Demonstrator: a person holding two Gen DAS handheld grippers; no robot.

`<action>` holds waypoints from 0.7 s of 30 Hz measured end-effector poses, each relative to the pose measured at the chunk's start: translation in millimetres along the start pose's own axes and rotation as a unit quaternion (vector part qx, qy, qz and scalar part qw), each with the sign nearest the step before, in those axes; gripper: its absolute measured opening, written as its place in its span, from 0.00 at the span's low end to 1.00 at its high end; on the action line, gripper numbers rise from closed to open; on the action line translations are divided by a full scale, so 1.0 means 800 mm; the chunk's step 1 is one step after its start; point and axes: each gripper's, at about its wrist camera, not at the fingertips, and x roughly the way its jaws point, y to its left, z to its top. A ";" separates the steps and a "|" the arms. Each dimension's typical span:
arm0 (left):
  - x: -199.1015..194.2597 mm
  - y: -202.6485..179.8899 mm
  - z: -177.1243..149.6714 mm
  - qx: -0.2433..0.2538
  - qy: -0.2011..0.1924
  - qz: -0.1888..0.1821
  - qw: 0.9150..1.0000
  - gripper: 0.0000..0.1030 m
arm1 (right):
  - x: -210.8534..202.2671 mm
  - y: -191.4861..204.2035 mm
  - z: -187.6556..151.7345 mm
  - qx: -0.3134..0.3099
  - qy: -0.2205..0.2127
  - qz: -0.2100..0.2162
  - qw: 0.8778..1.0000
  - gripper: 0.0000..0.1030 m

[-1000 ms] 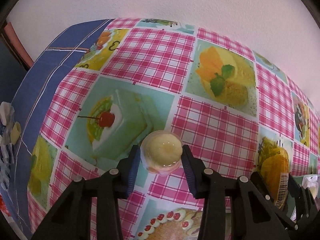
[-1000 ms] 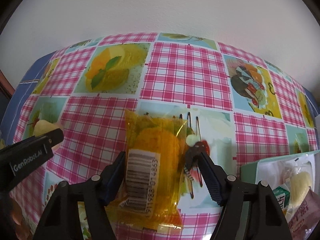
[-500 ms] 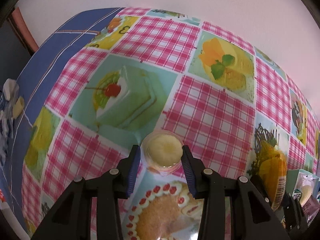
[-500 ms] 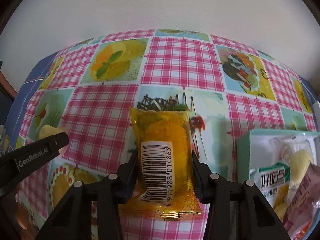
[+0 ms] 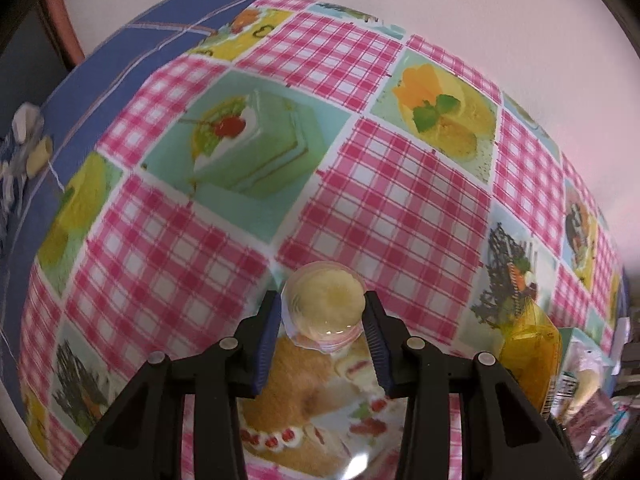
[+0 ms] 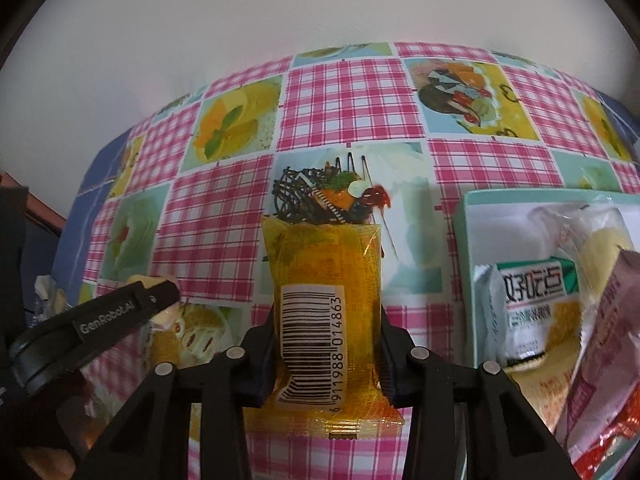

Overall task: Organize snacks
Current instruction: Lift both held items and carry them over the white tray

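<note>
My left gripper (image 5: 323, 312) is shut on a small round jelly cup (image 5: 325, 306) with pale yellow filling, held above the patterned tablecloth. My right gripper (image 6: 326, 320) is shut on an orange snack packet (image 6: 320, 304) with a white barcode label, lifted off the cloth. The packet also shows at the right edge of the left wrist view (image 5: 528, 356). The left gripper's arm (image 6: 100, 320) appears at the left of the right wrist view. A pale green tray (image 6: 466, 216) at the right holds several wrapped snacks, among them a green-and-white packet (image 6: 528, 312).
A pink-checked tablecloth (image 5: 400, 208) with dessert pictures covers the table, with a blue border (image 5: 120, 64) at the left. A white wall stands behind. Small wrapped items (image 5: 28, 148) lie at the far left edge. A pink packet (image 6: 608, 360) sits in the tray.
Both grippers have lifted and drawn back with their snacks. The right gripper closed on the orange packet and moved toward the tray, which now shows more fully.
</note>
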 end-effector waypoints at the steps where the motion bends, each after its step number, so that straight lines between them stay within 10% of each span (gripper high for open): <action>1: -0.003 0.000 -0.005 -0.004 0.002 -0.005 1.000 0.42 | -0.003 -0.001 0.001 0.003 -0.001 0.002 1.000 0.41; 21: -0.127 0.004 -0.097 -0.017 -0.025 -0.046 0.998 0.42 | -0.113 -0.007 -0.029 0.013 -0.052 0.003 0.999 0.41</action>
